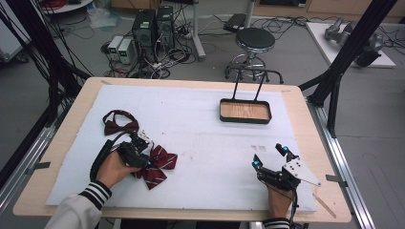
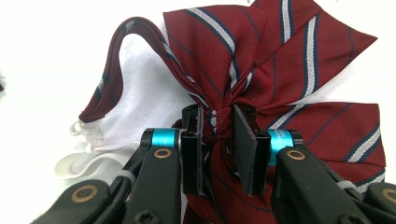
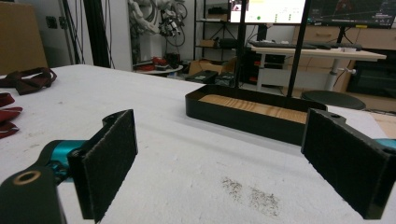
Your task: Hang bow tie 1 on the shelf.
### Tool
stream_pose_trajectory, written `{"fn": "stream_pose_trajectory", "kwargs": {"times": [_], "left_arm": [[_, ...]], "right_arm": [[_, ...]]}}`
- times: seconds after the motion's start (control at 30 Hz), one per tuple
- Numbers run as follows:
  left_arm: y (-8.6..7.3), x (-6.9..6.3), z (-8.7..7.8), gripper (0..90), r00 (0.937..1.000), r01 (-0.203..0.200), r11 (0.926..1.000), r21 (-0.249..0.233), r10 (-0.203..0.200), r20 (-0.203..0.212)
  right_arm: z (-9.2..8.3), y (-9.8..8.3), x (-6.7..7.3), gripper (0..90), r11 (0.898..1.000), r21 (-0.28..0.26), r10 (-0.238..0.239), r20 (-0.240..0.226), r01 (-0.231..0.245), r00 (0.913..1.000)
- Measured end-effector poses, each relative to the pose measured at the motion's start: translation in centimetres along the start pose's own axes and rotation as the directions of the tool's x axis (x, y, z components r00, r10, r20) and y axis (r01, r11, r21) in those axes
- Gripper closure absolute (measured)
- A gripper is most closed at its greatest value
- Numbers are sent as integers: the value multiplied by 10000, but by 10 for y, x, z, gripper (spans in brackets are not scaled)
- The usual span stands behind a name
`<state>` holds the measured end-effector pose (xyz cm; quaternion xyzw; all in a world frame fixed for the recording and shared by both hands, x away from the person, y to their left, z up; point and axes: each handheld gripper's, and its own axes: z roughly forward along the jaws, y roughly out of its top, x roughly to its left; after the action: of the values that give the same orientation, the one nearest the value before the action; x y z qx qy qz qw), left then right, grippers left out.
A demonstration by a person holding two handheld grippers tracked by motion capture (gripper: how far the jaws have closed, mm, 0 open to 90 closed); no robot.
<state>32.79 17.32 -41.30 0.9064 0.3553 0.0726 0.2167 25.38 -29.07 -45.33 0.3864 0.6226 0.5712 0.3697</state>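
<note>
Striped bow tie (image 1: 155,163), dark red with white and navy lines, lies on the white foam mat (image 1: 200,138) at its near left part, well apart from the wooden tray (image 1: 245,111) and down-left of it. The left gripper (image 1: 142,155) has its two black jaws pinched onto the tie's central knot; in the left gripper view the pads press the knot (image 2: 223,126) from both sides, with the fabric wings fanning out beyond and the neck strap (image 2: 109,77) curling off to one side toward a white elastic loop (image 2: 86,151). No earlier motion is told here. The right gripper (image 1: 270,156) rests near the mat's front edge, nearer than the tray and a little right of it, jaws spread wide with nothing between them; its view looks across bare mat to the tray. A second, plain maroon bow tie (image 1: 119,123) lies farther back, left of the tray. Beyond the tray, off the table, stands a black stool (image 1: 254,40).
</note>
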Motion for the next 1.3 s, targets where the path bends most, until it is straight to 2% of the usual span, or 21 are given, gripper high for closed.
{"fn": "stream_pose_trajectory", "kwargs": {"times": [0.33, 0.43, 0.57, 0.7, 0.8, 0.87, 1.0, 1.17, 1.27, 1.3], "left_arm": [[-1, -1, -3, 736, 9999, -159, 9994, -292, 159, -4], [0, -2, -7, 736, 9999, -147, 9979, -636, 148, 24], [2, -3, -14, 737, 9988, -396, 9881, -1487, 436, 240], [4, -4, -19, 737, 9978, -593, 9801, -1897, 641, 194], [5, -5, -22, 737, 9978, -606, 9739, -2185, 646, 114], [6, -5, -24, 737, 9977, -655, 9691, -2378, 679, 21], [9, -5, -26, 736, 9981, -609, 9535, -2951, 566, -231], [14, -8, -28, 737, 9973, -701, 9260, -3709, 575, -450], [17, -10, -29, 737, 9960, -861, 9059, -4146, 688, -566], [17, -10, -29, 737, 9960, -861, 9059, -4146, 688, -566]], "right_arm": [[0, 0, 0, 98, 10000, 10, -1, 18, 1, 10000], [0, 0, 0, 98, 10000, 25, 30, 12, -30, 10000], [0, 0, 0, 98, 10000, 25, 21, 8, -21, 10000], [0, 0, 0, 98, 10000, 25, 29, 12, -29, 10000], [0, 0, 0, 98, 10000, 25, 27, 10, -27, 10000], [0, 0, 0, 98, 10000, 17, 10, 2, -10, 10000], [0, 0, 0, 98, 10000, 32, 52, 46, -52, 10000], [0, 0, 0, 99, 9999, 41, 111, 69, -111, 9999], [0, 0, 0, 98, 10000, 46, 33, 86, -34, 10000], [0, 0, 0, 98, 10000, 42, 27, 89, -27, 10000]]}}
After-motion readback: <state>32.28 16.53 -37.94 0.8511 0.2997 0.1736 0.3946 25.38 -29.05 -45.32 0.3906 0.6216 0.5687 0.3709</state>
